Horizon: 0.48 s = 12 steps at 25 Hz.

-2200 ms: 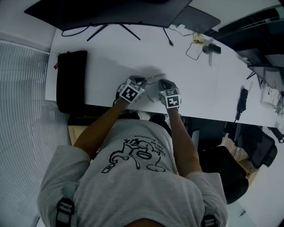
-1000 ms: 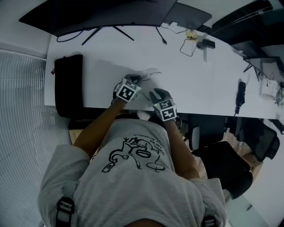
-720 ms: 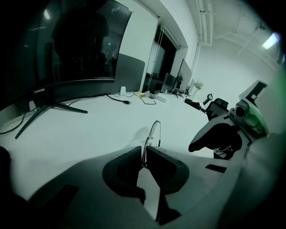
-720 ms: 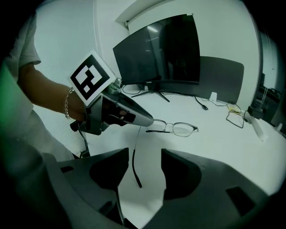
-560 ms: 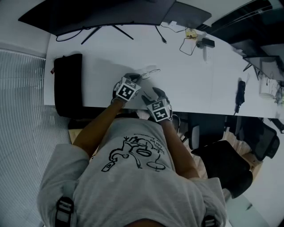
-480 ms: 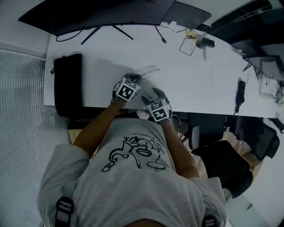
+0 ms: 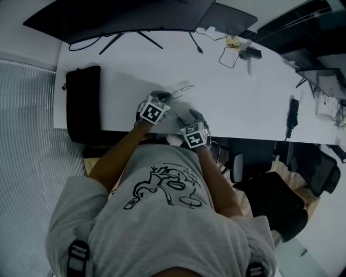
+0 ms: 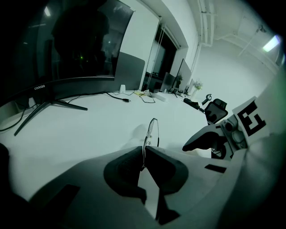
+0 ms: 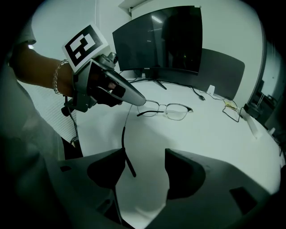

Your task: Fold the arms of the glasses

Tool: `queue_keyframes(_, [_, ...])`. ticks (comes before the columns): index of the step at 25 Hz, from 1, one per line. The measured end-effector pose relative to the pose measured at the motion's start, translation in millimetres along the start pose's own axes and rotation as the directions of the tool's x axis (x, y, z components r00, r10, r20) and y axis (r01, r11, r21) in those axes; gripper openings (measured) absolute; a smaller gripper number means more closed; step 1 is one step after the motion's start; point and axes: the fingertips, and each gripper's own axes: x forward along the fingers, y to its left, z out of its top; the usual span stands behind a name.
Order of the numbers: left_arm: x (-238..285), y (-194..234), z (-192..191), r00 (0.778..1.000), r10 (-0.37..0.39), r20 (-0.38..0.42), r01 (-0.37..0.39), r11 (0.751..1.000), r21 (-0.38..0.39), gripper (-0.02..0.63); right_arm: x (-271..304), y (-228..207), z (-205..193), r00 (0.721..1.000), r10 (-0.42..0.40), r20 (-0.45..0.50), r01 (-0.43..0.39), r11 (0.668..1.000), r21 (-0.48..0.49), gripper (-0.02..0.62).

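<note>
There was one pair of glasses (image 7: 184, 88) on the one white desk (image 7: 238, 103), near the front edge. The glasses had two clear lenses and thin wire rims.

There were two grippers, one in each hand. The left gripper (image 7: 164, 97) was squeezed tight on the glasses. In the left gripper view its two jaws were pressed together on the thin rim at one end of the frame (image 8: 152, 132), and the lenses stood up on edge past the jaws.

The right gripper (image 7: 189, 117) was near the left one, closer to the person. Its two jaws stood far apart. They had just swung wide open and then come in a tiny bit. One long arm of the glasses ran back from the left gripper's tip. Its dark end (image 9: 129, 167) hung between the right jaws, right beside one jaw. The jaws did not squeeze it. The other arm lay by the lenses (image 9: 167, 109).

One big dark monitor (image 7: 124, 13) stood at the back of the desk. One black bag (image 7: 84, 100) lay at the desk's left end.
</note>
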Motion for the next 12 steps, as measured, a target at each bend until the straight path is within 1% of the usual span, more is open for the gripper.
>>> queue_keyframes(12, [-0.7, -5.2, -3.0, 0.999, -0.041, -0.013, 0.041, 0.999, 0.014, 0.034, -2.3, -13.7, -4.1, 1.000, -0.029, 0.002, 0.029, 0.999, 0.040, 0.288])
